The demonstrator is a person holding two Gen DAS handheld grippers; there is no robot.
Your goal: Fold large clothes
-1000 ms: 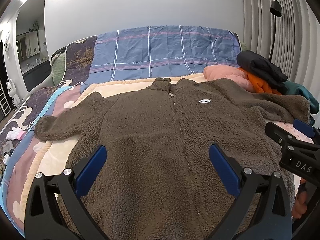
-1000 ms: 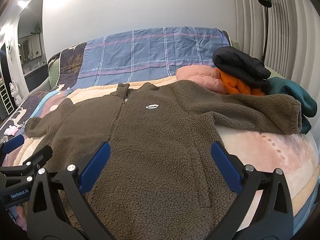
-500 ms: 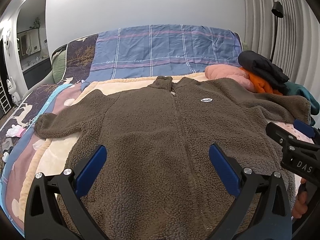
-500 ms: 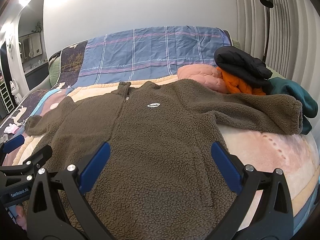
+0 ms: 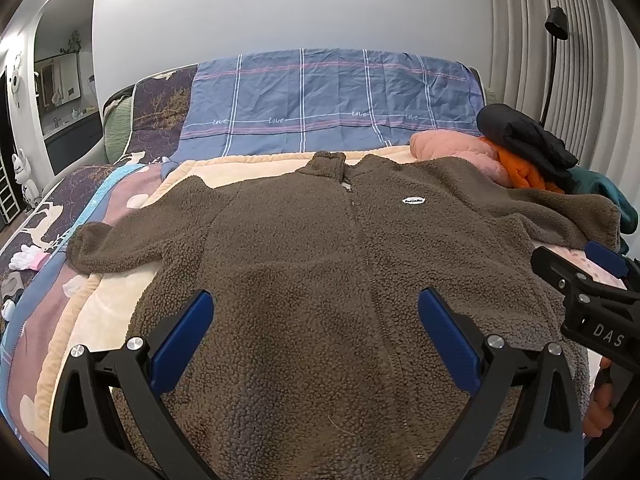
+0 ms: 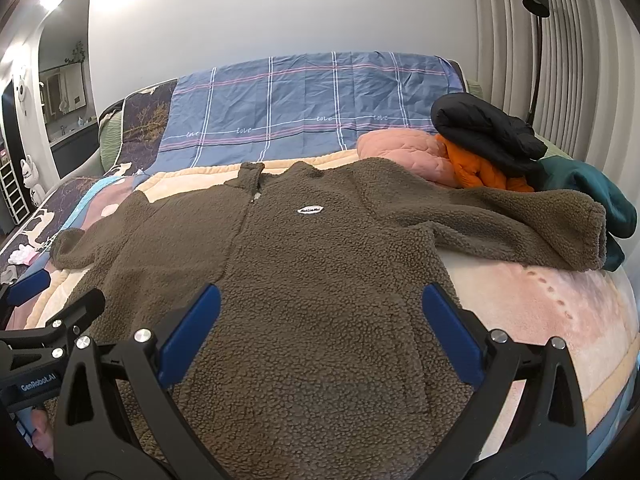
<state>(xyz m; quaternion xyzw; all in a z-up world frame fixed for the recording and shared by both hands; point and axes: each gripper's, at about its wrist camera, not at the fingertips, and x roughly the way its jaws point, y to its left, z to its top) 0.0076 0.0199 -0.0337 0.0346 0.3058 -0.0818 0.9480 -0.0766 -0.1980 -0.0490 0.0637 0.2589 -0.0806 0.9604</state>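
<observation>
A brown fleece jacket [image 5: 304,248] lies spread face up on the bed, zipped, both sleeves stretched out sideways, with a small white chest label [image 5: 413,200]. It also fills the right wrist view [image 6: 320,264]. My left gripper [image 5: 314,332] is open and empty above the jacket's lower middle. My right gripper [image 6: 320,332] is open and empty above the lower right part of the jacket. The right gripper shows at the right edge of the left wrist view [image 5: 576,280], and the left gripper shows at the left edge of the right wrist view [image 6: 52,320].
A pile of pink [image 6: 404,152], orange [image 6: 480,168], black [image 6: 484,132] and teal [image 6: 588,188] clothes lies at the bed's far right, touching the right sleeve. A blue plaid sheet [image 5: 328,96] covers the headboard. Small white and pink items [image 5: 28,260] lie at the left. A floor lamp [image 6: 536,40] stands at the right.
Both views have shifted slightly; the jacket sits a little lower and farther in the frames. The jacket itself has not moved and both grippers stay open.
</observation>
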